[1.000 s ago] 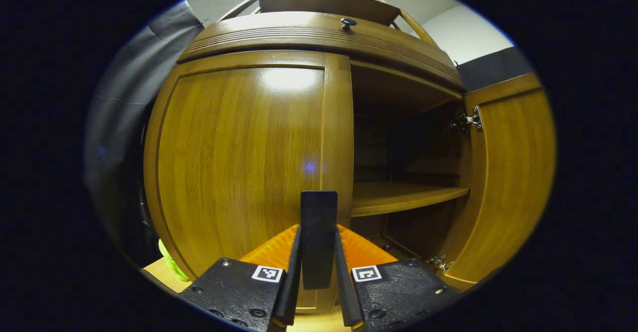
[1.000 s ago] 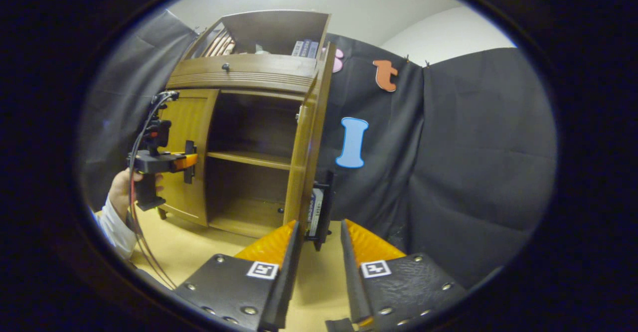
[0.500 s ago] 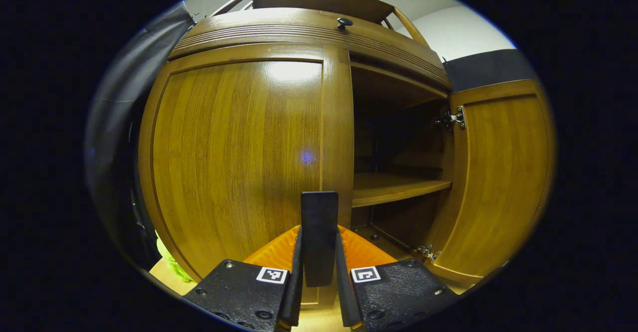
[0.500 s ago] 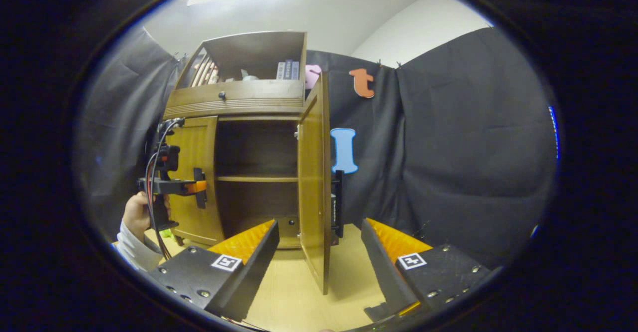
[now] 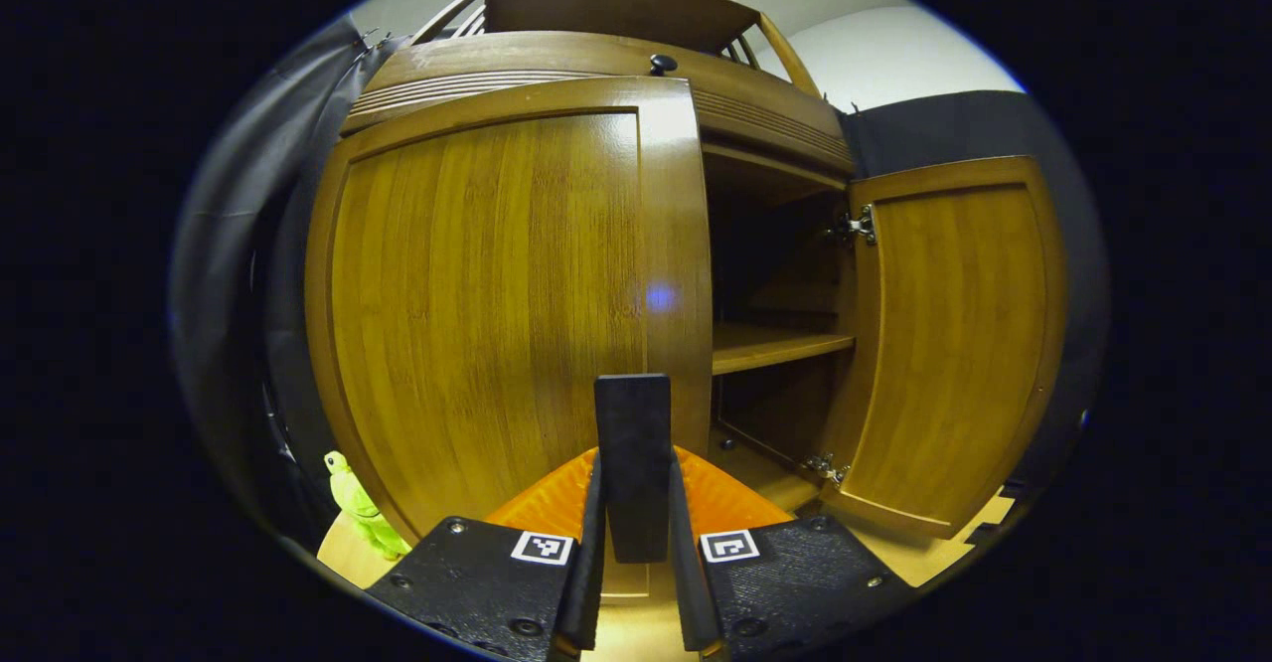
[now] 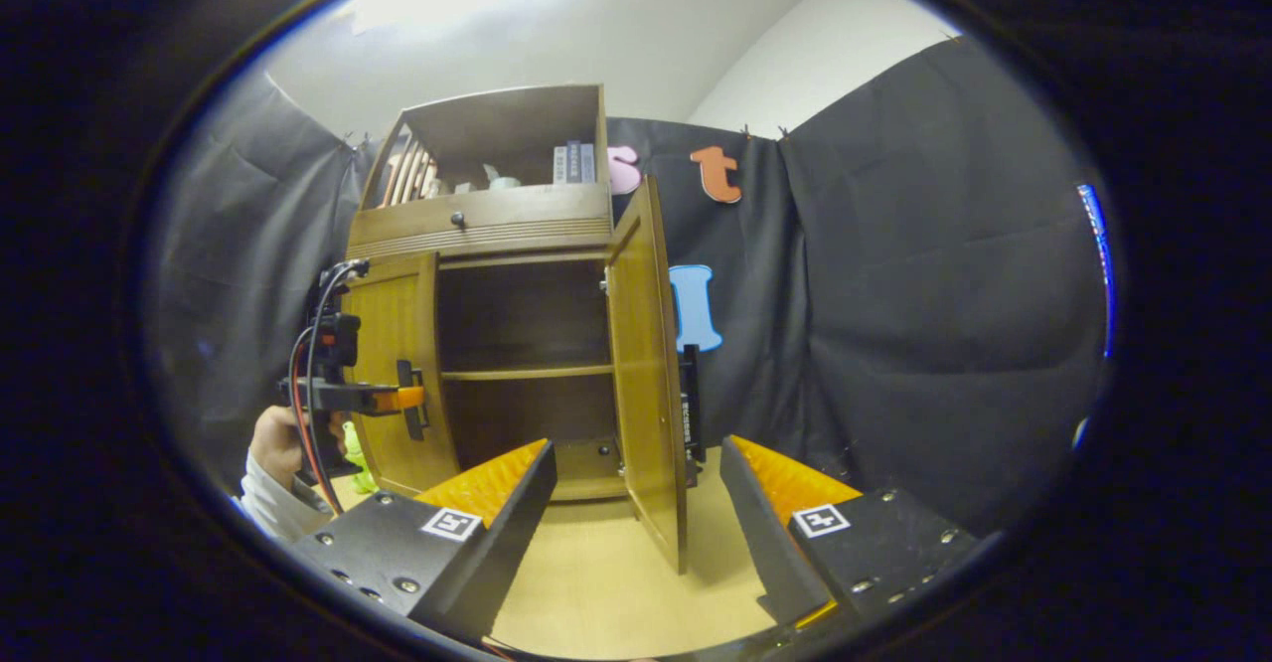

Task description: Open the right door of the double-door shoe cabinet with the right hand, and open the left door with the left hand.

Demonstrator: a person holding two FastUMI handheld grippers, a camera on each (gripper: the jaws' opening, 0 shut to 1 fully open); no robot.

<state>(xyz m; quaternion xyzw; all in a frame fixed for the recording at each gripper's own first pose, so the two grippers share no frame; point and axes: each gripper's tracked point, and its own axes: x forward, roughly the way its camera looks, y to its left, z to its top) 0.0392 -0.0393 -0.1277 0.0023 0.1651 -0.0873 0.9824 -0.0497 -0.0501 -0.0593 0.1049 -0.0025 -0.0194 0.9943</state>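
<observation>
The wooden shoe cabinet (image 6: 477, 230) stands against the booth wall. Its left door (image 5: 487, 294) fills the left gripper view, swung slightly out from the frame. My left gripper (image 5: 634, 473) is shut on that door's black upright handle (image 5: 633, 423). The right door (image 5: 954, 344) stands wide open. In the right gripper view the right door (image 6: 646, 344) shows edge-on, with its black handle (image 6: 689, 404) on the far side. My right gripper (image 6: 638, 448) is open and wide, away from the door and holding nothing. The left gripper (image 6: 397, 399), held by a hand (image 6: 273, 438), is at the left door.
An inner shelf (image 5: 775, 344) crosses the open compartment. A drawer with a dark knob (image 5: 662, 64) sits above the doors, with books (image 6: 571, 160) on top. A green toy (image 5: 358, 508) lies by the cabinet's left foot. Light wooden floor (image 6: 596, 582) lies before the cabinet.
My right gripper opened, let go of the right door's handle and drew back. The left door has started swinging outward with my left gripper shut on its handle.
</observation>
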